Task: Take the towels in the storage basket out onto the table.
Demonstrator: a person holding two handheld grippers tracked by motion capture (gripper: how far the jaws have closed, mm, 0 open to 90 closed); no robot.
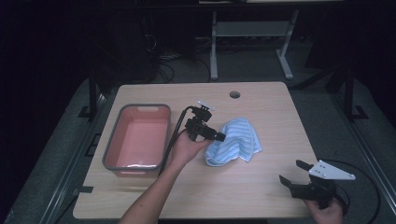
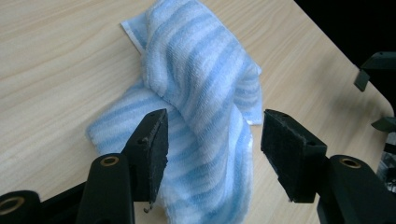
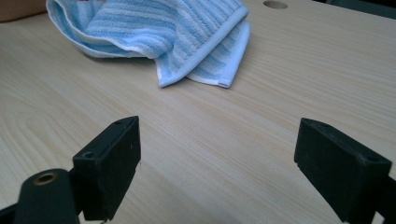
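Note:
A blue-and-white striped towel (image 1: 233,140) lies crumpled near the middle of the wooden table (image 1: 261,191). My left gripper (image 1: 222,136) is at the towel's left edge, pointing right. In the left gripper view a fold of the towel (image 2: 205,84) runs down between the two black jaws of the left gripper (image 2: 215,135); the jaws stand apart and the pads do not press on it. My right gripper (image 1: 290,171) rests near the table's front right corner, wide open with only bare wood between the jaws of the right gripper (image 3: 217,154). The towel (image 3: 163,32) lies ahead of it.
A pink tub with a grey rim (image 1: 112,144) stands on the left of the table, beside the left hand. A round cable hole (image 1: 234,94) is near the far edge. A desk frame and cables stand on the dark floor beyond.

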